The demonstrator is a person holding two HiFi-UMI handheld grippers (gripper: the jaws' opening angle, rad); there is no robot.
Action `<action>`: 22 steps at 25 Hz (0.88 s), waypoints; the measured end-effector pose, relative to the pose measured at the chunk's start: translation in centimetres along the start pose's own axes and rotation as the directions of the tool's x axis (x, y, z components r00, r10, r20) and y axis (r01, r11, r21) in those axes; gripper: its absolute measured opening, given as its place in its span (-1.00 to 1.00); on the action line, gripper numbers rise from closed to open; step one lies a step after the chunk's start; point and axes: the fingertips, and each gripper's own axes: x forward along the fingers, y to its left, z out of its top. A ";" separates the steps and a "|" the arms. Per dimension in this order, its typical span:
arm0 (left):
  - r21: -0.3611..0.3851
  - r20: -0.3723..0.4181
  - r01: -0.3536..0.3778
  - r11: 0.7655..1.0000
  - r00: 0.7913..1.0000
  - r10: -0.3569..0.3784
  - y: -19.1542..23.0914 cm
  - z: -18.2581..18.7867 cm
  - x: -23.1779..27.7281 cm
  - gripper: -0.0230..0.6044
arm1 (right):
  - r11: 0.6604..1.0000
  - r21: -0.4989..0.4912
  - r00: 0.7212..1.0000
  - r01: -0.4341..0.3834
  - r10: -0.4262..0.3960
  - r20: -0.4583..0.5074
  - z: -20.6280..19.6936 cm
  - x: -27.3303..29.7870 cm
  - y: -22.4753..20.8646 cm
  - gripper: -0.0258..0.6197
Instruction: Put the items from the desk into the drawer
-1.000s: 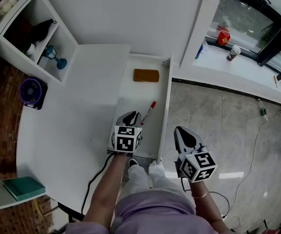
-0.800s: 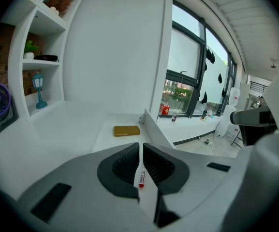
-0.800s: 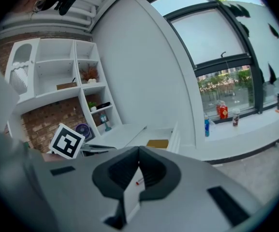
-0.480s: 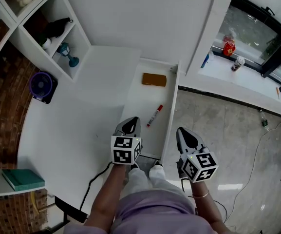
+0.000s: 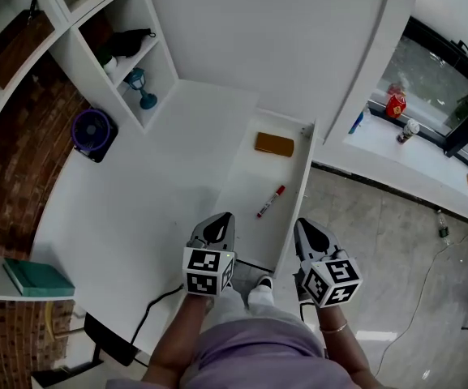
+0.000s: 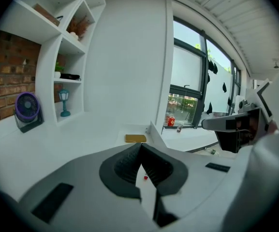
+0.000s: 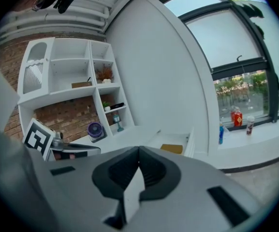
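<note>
The white drawer (image 5: 246, 193) stands pulled out from the desk's right end. Inside it lie a brown flat block (image 5: 274, 144) at the far end and a red-capped marker (image 5: 269, 202) nearer me. The block (image 6: 136, 138) also shows in the left gripper view, and the block (image 7: 171, 149) shows again in the right gripper view. My left gripper (image 5: 216, 227) hovers over the drawer's near end, shut and holding nothing. My right gripper (image 5: 310, 233) hangs just right of the drawer, over the floor, shut and empty too.
The white desk (image 5: 128, 209) curves left. On it stands a purple fan (image 5: 92, 131). Wall shelves hold a teal lamp (image 5: 140, 87) and dark items. A green book (image 5: 39, 278) lies on a low shelf at left. A black cable (image 5: 154, 314) hangs off the desk's front.
The view has pulled back and shifted, so the drawer and desk sit farther right and higher. Both grippers have drawn back toward me, away from the marker. Both stay shut.
</note>
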 end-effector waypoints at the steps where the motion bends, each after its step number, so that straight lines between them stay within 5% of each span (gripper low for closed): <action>1: -0.002 0.004 -0.006 1.000 1.000 0.006 0.2 0.0 -0.4 -0.93 | 1.000 -0.006 1.000 -0.005 0.005 0.000 0.1 0.1 0.2 -0.91; 22: -0.031 0.064 -0.089 0.996 0.994 0.091 2.3 0.7 -4.6 -0.93 | 0.996 -0.075 0.999 -0.049 0.050 0.011 0.2 -0.9 1.8 -0.91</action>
